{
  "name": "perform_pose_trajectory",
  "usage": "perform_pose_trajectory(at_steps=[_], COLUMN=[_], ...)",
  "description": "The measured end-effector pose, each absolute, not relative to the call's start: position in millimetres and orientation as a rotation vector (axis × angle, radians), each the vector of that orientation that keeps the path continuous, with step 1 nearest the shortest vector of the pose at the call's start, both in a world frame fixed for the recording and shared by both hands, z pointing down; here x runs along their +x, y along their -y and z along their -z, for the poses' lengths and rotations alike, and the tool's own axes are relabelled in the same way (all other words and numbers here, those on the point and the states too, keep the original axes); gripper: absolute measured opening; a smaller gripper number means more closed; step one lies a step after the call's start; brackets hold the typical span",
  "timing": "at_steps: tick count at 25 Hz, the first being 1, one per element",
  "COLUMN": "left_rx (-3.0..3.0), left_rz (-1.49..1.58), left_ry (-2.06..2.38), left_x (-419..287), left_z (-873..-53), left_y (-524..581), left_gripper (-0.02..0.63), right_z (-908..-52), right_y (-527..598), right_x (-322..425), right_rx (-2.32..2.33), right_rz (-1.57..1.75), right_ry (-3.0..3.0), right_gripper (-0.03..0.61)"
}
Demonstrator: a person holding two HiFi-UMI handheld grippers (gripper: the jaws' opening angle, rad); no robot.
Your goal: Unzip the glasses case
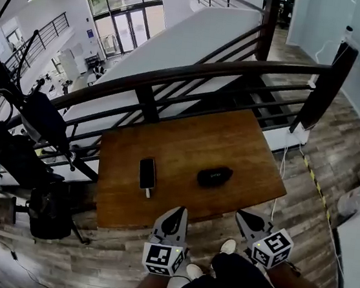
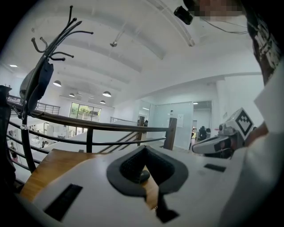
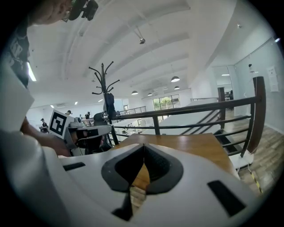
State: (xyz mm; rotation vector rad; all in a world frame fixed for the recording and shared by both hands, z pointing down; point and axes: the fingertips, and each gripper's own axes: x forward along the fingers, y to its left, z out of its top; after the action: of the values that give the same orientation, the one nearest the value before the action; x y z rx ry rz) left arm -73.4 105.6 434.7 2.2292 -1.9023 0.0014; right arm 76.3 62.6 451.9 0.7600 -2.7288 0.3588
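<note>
Black oval glasses case (image 1: 214,176) lies right of centre on brown wooden table (image 1: 244,148), untouched and judged still zipped. Black flat rectangular device (image 1: 147,172) lies near, to its left. Left gripper (image 1: 173,217) and right gripper (image 1: 246,219) held at near table edge, jaws of each pressed together, nothing between. Advised: case pinned by one gripper, zipper pull pinched by other, drawn steadily along seam.

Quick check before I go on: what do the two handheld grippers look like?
The left gripper and right gripper match: white wedge-shaped bodies with dark grey ribbed pads lining the jaws. Each carries a white marker cube printed with black square patterns.
</note>
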Motion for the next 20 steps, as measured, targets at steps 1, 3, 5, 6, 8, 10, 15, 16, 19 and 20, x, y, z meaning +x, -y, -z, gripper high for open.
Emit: perform_pose_trajectory(at_steps=[1, 3, 5, 6, 8, 10, 15, 16, 19, 20], left_rx=[2.228, 2.224, 2.214, 2.206, 2.191, 2.178, 2.143, 2.134, 2.116, 2.118], left_rz=[-0.012, -0.031, -0.047, -0.054, -0.076, -0.108, -0.181, -0.191, -0.205, -0.217], left_ry=[1.893, 1.875, 1.863, 1.859, 1.854, 1.849, 1.855, 1.856, 1.855, 1.845], left_x=[-74.9, -78.3, -82.9, -85.3, -89.6, -94.5, -103.4, -103.0, -101.1, -98.9], left_z=[-439.8, -449.4, -458.7, -463.1, -469.9, -473.3, -479.6, -481.7, -485.5, -487.3], left_y=[-98.4, -81.5, -63.5, -54.8, -39.2, -25.0, 28.2, 40.1, 70.0, 77.9], left_gripper=[0.005, 0.005, 0.005, 0.005, 0.005, 0.005, 0.005, 0.005, 0.005, 0.005], right_z=[-455.8, -462.2, -469.5, -473.5, -481.6, -487.8, -491.9, -492.3, -495.7, -498.2], right_y=[-57.9, -44.9, -29.3, -20.7, -4.3, 11.0, 67.8, 79.1, 104.1, 109.8], right_x=[75.4, 72.8, 68.8, 66.3, 59.8, 50.2, 27.8, 25.4, 17.8, 16.0], right_rx=[0.760, 0.761, 0.762, 0.761, 0.750, 0.720, 0.621, 0.600, 0.530, 0.507], right_rz=[-0.366, -0.381, -0.407, -0.420, -0.443, -0.467, -0.503, -0.507, -0.502, -0.501], right_ry=[2.722, 2.716, 2.711, 2.709, 2.703, 2.698, 2.721, 2.728, 2.734, 2.731], right_gripper=[-0.002, -0.002, -0.002, -0.002, -0.002, -0.002, -0.002, -0.002, -0.002, -0.002])
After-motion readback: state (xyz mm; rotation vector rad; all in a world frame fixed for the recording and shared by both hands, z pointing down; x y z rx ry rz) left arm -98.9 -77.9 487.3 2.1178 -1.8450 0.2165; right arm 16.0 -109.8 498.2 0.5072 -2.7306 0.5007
